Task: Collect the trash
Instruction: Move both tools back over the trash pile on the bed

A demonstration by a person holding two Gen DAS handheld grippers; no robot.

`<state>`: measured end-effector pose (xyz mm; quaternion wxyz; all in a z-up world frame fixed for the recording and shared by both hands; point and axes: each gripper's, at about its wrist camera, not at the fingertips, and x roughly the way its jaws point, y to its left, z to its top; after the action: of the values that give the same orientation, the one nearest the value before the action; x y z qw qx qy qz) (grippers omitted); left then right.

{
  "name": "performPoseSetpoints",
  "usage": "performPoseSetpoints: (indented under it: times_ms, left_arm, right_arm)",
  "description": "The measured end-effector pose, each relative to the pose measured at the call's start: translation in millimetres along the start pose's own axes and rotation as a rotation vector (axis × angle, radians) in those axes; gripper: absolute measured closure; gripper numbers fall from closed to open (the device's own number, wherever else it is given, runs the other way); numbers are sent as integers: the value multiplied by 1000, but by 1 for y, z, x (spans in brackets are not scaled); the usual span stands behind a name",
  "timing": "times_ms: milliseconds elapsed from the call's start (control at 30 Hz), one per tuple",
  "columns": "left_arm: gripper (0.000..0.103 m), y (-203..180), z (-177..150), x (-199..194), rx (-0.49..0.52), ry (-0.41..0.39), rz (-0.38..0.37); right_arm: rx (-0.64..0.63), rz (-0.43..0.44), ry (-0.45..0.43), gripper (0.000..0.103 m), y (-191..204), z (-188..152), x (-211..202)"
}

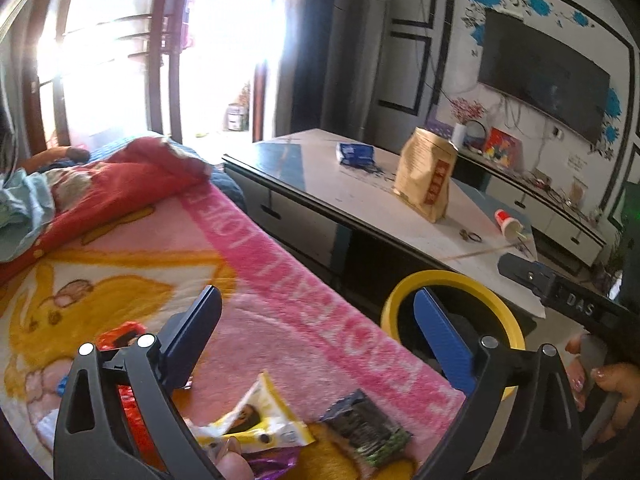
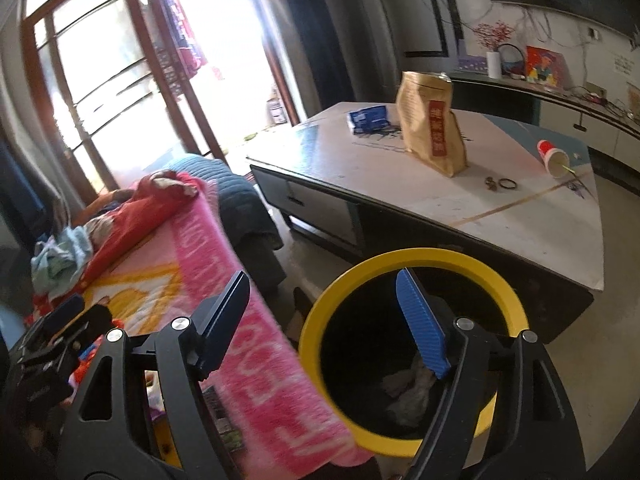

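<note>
Wrappers lay nearest the left wrist cam, at abt 6 o'clock on the pink blanket (image 1: 280, 300): a yellow-white wrapper (image 1: 256, 420), a dark wrapper (image 1: 366, 426) just beside it to the right, a purple foil piece (image 1: 268, 462) touching the yellow one from below, and a red wrapper (image 1: 132, 400) partly hidden behind the left finger. The left tool (image 1: 316, 340) was spread wide above them and held nothing; none of its fingers touched a wrapper.

At 4 o'clock in that view stood the trash bin (image 1: 394, 300) w/ yellow rim, just beside the bed edge. The right tool (image 2: 324, 320) hung over the bin (image 2: 516, 300), also wide apart and w/o anything between the fingers; its blue finger (image 2: 420, 328) was above the bin mouth. Crumpled paper (image 2: 412, 392) lay at the bin bottom.

At 1 o'clock was the counter (image 1: 360, 196), well apart from the bed. On it stood a brown paper bag (image 1: 428, 176) upright, w/ a blue packet (image 1: 356, 154) behind it near the far edge. A red-white cup (image 1: 508, 224) lay on its side near the right corner, and small rings (image 2: 500, 184) lay between bag and cup. A TV (image 1: 544, 76) hung on the wall at 2 o'clock.
</note>
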<state>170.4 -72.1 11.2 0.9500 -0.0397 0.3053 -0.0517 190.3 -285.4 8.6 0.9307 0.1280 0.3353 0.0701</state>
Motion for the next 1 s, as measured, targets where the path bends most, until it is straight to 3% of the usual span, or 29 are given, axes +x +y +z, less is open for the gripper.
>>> performPoseSetpoints:
  times_ms: [1000]
  left_arm:
    - [9, 92, -14, -61, -134, -97, 176]
  right_arm:
    - [-248, 215, 30, 35, 112, -42, -24]
